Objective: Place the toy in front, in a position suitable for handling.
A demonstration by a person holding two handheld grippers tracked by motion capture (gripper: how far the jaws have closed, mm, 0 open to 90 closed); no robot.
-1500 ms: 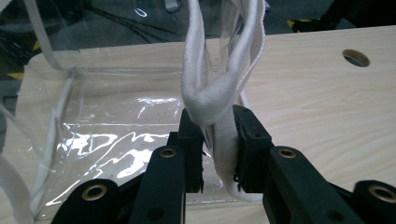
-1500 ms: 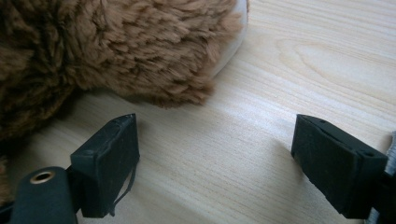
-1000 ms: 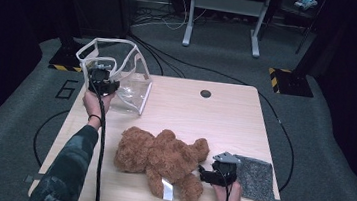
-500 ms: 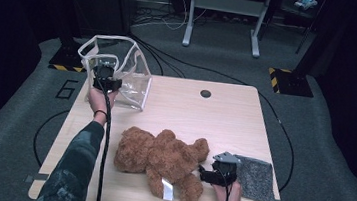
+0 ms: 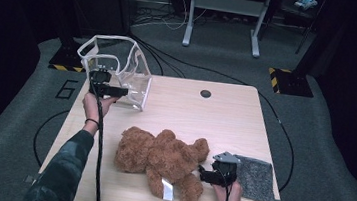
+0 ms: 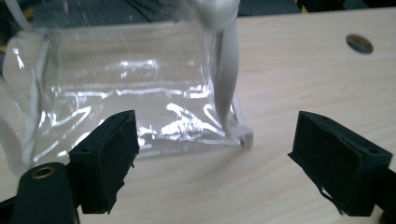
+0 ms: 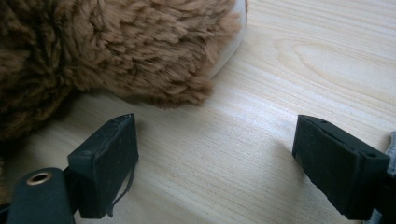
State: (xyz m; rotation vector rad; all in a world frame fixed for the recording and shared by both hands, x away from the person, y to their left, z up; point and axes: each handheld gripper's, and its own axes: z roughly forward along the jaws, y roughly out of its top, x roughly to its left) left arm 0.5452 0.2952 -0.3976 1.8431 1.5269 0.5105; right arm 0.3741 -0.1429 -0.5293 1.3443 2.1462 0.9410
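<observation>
Where the light wooden table (image 5: 185, 111) filled the middle of the high view, grey carpet surrounded it, with black cables running across the floor toward a white metal frame (image 5: 224, 15) at the top of the frame. A small round hole (image 5: 205, 93) sat in the tabletop near its far edge, and a painted 6 (image 5: 68, 89) marked the carpet at the left. 2 yellow-and-black striped blocks lay on the floor, 1 at the upper left and 1 at the upper right. A grey felt mat (image 5: 254, 179) lay at the table's lower right corner.

A clear plastic bag (image 5: 119, 69) with white trim stood upright at the table's upper left corner. A brown teddy bear (image 5: 160, 156) lay flat in the lower middle, a white label at its leg.

From the bottom left a camouflage-sleeved forearm reached up the frame, holding the left gripper (image 5: 121, 91) level, just beside the bag's near wall. Its jaws had just been opening and stood wide apart in the left gripper view, nothing between them, the bag (image 6: 130, 93) lying just beyond the left gripper (image 6: 215, 163).

At the lower right the other hand held the right gripper (image 5: 201, 173) low, pointed left at the bear. Its jaws stood wide, gripping nothing, over bare wood, with the bear (image 7: 102, 51) just ahead of the right gripper (image 7: 215, 163).
</observation>
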